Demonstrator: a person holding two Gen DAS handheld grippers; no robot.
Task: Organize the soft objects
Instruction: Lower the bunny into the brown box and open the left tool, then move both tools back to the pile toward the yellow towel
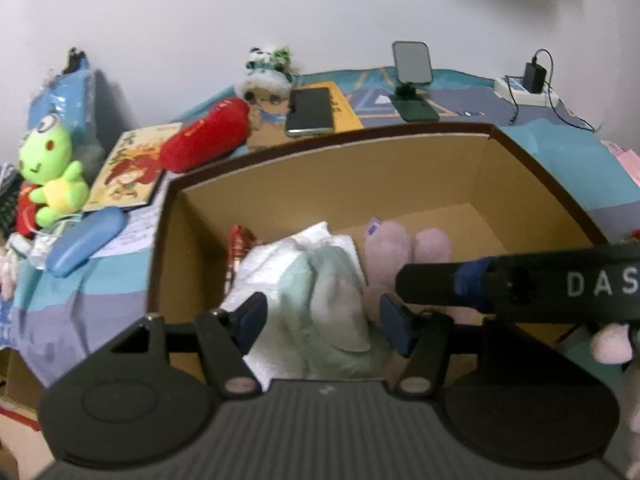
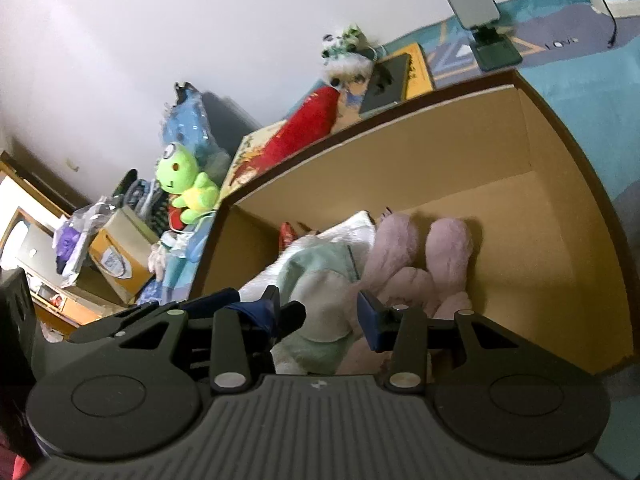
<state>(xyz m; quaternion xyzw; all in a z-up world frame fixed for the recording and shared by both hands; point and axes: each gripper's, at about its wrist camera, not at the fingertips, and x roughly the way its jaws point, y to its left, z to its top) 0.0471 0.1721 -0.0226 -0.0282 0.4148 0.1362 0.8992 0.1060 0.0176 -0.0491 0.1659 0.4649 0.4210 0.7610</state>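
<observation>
An open cardboard box lies on the bed. Inside it rest a mint-and-white plush on a white cloth and a pink plush with two long ears. My left gripper stands open over the box, its pads either side of the mint plush with small gaps. The right gripper's finger reaches in from the right just above. In the right wrist view my right gripper is open over the same mint plush, beside the pink plush.
Left of the box lie a green frog plush, a red plush, a picture book and a blue case. Behind it are a panda plush, a phone, a phone stand and a power strip.
</observation>
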